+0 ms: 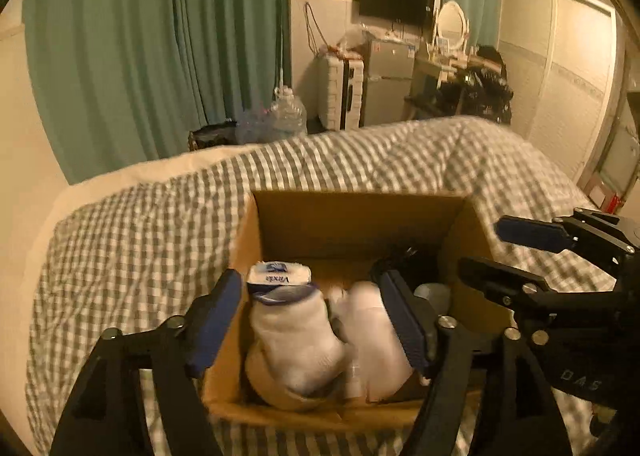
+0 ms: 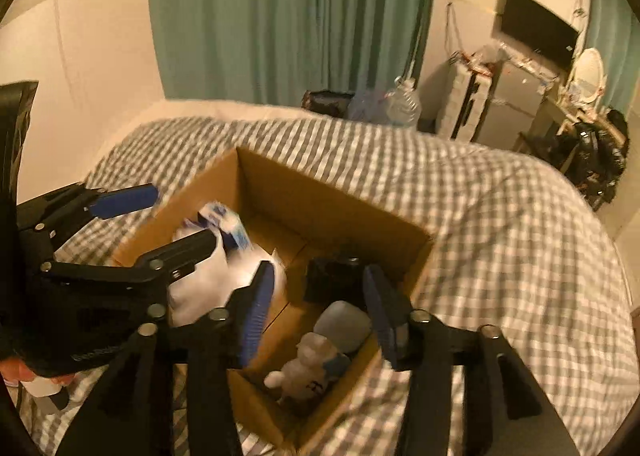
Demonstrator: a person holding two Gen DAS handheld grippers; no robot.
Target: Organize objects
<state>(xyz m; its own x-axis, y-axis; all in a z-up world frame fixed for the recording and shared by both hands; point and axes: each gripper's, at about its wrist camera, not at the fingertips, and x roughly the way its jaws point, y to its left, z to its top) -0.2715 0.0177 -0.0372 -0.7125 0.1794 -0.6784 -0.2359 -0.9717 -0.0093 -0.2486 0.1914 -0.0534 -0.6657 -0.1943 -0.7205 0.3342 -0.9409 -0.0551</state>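
An open cardboard box point(image 1: 352, 212) sits on a checked bedspread; it also shows in the right wrist view point(image 2: 320, 192). Inside lie a white tissue pack with a blue end point(image 1: 296, 336), a second white pack point(image 1: 372, 336), a black object point(image 2: 332, 276), a grey cylinder point(image 2: 344, 322) and a small white figure point(image 2: 304, 372). My left gripper point(image 1: 312, 320) is open, its jaws standing either side of the tissue packs, above the box. My right gripper point(image 2: 320, 308) is open over the box's near right corner, empty. It shows in the left wrist view point(image 1: 500, 252).
The checked bed point(image 1: 132, 240) surrounds the box. Green curtains point(image 1: 160, 44), a water jug point(image 1: 288, 112), a small fridge point(image 1: 388, 76), a wall TV point(image 1: 396, 0) and a dressing table with mirror point(image 1: 452, 32) stand beyond the bed.
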